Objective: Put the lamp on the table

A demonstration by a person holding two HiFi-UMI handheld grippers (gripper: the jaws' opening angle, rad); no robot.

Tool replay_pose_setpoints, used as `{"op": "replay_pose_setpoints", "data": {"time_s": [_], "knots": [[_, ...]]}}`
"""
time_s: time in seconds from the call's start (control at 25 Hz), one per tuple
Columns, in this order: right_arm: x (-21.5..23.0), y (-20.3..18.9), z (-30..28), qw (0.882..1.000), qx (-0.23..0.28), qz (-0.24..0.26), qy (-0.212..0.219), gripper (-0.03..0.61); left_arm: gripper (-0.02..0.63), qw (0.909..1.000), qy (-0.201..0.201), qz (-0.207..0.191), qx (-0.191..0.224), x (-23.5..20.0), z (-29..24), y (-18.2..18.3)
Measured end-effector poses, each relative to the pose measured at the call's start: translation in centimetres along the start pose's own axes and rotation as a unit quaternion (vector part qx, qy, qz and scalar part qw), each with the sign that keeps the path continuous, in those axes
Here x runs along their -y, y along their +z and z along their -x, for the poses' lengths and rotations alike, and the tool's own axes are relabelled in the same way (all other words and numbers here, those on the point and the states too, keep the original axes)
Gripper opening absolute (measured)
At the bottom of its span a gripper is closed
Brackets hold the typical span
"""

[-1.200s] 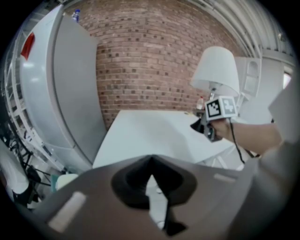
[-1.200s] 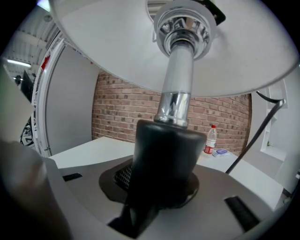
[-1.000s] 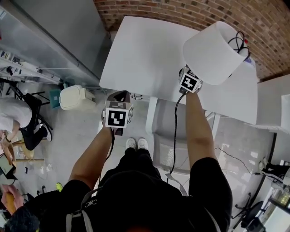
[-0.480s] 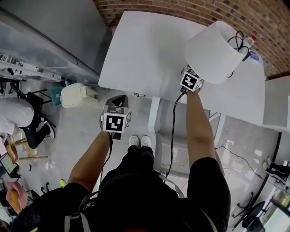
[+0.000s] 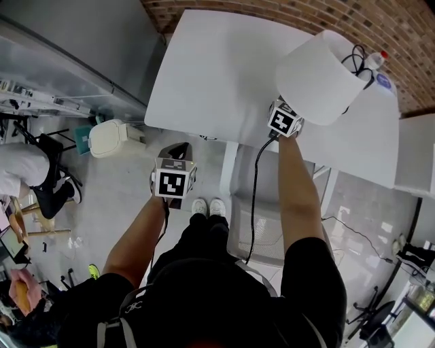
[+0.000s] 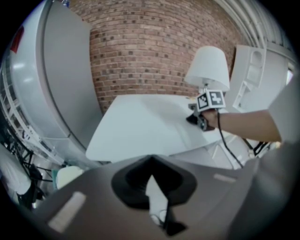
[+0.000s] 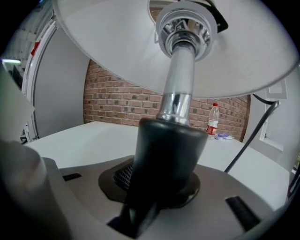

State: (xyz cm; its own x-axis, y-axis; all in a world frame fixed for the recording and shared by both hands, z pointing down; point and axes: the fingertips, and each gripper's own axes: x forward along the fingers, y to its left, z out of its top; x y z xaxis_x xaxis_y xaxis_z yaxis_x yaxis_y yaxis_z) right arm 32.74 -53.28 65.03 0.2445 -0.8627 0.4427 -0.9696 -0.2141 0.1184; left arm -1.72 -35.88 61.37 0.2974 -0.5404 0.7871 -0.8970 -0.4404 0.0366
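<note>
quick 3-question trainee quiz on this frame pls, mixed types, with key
1. True or false: the left claw holds the lamp.
2. What stands at the far end of the table, by the brick wall? A) a bottle B) a mug C) a laptop
3. Short answer: which part of the lamp is the right claw shut on?

Key
1. False. The left claw is empty; the right claw has the lamp.
2. A
3. The black section below the chrome tube.
</note>
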Motion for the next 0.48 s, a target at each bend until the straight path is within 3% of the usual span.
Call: {"op": "replay_pose_setpoints", "data": {"time_s": [0.48], "knots": [[-0.7,0.4,1.4,0.998,0.056,0.038,-0.017,0.106,-0.002,0.9998,0.004,0.017,-0.012,-0.4,0.0,-2.5]]}}
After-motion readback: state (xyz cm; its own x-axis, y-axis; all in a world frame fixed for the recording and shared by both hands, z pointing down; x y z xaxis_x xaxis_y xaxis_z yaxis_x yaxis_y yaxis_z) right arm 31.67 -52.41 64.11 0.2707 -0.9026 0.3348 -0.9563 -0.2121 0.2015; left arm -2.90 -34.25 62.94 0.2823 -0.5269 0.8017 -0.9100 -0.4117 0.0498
